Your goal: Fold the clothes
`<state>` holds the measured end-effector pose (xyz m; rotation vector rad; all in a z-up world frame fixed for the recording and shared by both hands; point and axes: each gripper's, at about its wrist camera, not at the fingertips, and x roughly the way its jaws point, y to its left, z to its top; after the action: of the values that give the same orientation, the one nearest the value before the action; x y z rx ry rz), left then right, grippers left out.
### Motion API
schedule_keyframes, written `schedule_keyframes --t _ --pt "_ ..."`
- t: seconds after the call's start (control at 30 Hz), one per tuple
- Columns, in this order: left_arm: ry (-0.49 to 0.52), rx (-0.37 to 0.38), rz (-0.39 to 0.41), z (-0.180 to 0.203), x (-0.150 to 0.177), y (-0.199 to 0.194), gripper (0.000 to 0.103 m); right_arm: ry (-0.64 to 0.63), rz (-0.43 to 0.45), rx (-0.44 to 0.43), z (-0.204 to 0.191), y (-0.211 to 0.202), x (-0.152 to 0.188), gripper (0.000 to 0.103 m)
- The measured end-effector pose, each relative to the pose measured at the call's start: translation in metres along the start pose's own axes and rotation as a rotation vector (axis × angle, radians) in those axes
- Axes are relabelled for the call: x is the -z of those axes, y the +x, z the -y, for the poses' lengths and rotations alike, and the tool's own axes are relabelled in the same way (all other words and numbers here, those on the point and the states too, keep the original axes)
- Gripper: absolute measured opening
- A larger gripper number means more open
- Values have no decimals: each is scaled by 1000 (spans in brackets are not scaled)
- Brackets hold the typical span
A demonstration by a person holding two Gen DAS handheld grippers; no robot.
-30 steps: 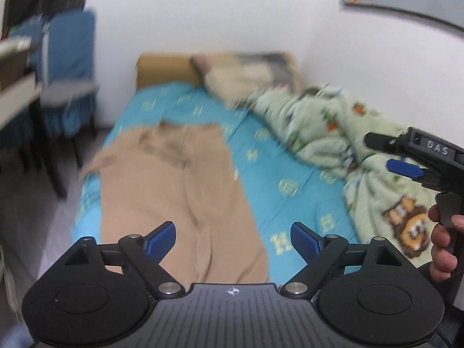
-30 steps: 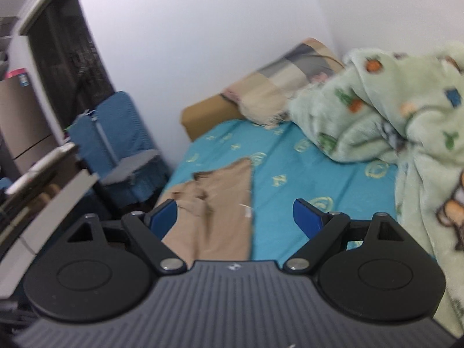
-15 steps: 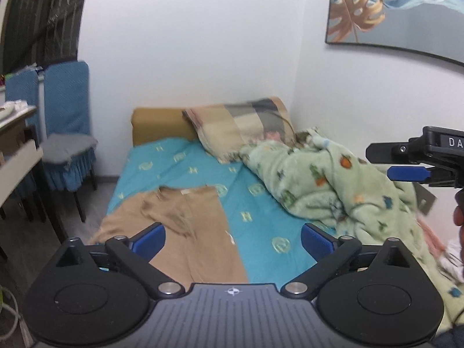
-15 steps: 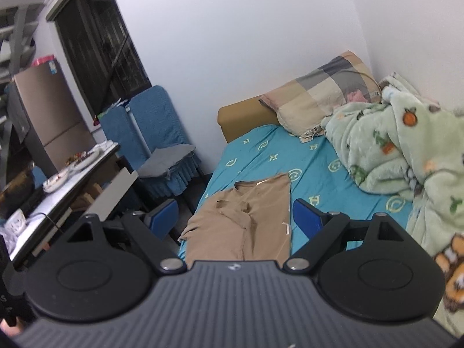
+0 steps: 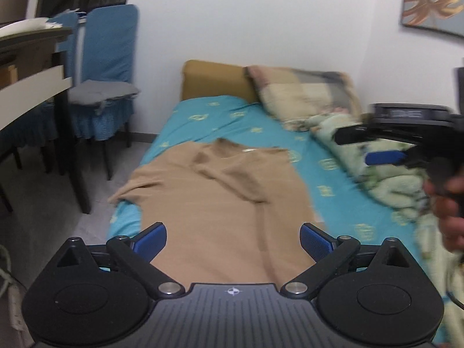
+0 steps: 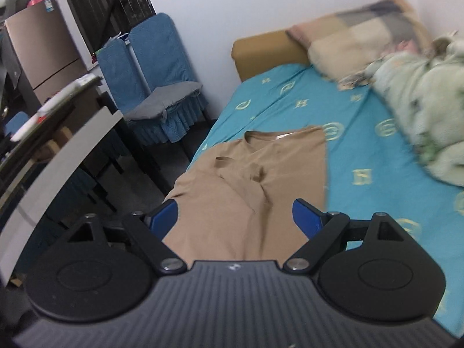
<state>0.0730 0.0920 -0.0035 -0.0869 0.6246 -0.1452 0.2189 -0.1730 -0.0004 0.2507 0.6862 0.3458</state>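
Observation:
A tan T-shirt (image 5: 226,203) lies spread on the teal bed sheet (image 5: 333,179), collar toward the headboard, one sleeve folded over its chest and the left edge hanging off the bed side. It also shows in the right wrist view (image 6: 255,185). My left gripper (image 5: 233,239) is open and empty, held above the shirt's lower part. My right gripper (image 6: 235,217) is open and empty above the same shirt; it shows at the right of the left wrist view (image 5: 377,148), over the blanket.
A green patterned blanket (image 6: 420,101) is bunched along the bed's right side by a plaid pillow (image 5: 304,92). Blue covered chairs (image 5: 107,66) and a table (image 5: 32,87) stand left of the bed. A tan headboard (image 6: 266,52) meets the wall.
Both grippers have tilted down and moved closer to the bed; the shirt now fills more of each view. Both stay open.

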Motion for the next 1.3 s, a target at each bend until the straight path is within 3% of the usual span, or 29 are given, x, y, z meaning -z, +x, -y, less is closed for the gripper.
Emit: schedule_keyframes --t 0.17,0.3,0.43,0.53,0.67,0.77,0.93,1.07,1.2,1.3 --pt "-52 15 -20 -44 15 51 100 -35 -9 6 14 140 4 87" --pt "-69 -31 -61 -72 25 92 100 -46 -64 35 16 229 15 87" --pt "-170 -22 -83 -102 27 120 100 -3 -61 23 11 262 28 90" --pt "-223 -21 -86 -116 29 128 100 -33 -63 -132 -8 259 36 88" --pt "-237 -15 -73 -117 29 121 100 -20 -52 -240 -23 227 36 87" --pt "-211 -16 -52 -109 28 108 100 51 10 -283 -18 174 29 87" --pt "-203 61 -70 -83 33 84 98 -34 81 -198 -21 59 30 88" --pt "-169 159 -132 -47 46 62 96 -49 115 -74 -15 -31 58 88" --pt "-144 239 -227 -9 66 42 92 19 129 3 2 -84 97 88" --pt "-130 273 -300 14 82 35 83 101 143 35 17 -103 113 88"
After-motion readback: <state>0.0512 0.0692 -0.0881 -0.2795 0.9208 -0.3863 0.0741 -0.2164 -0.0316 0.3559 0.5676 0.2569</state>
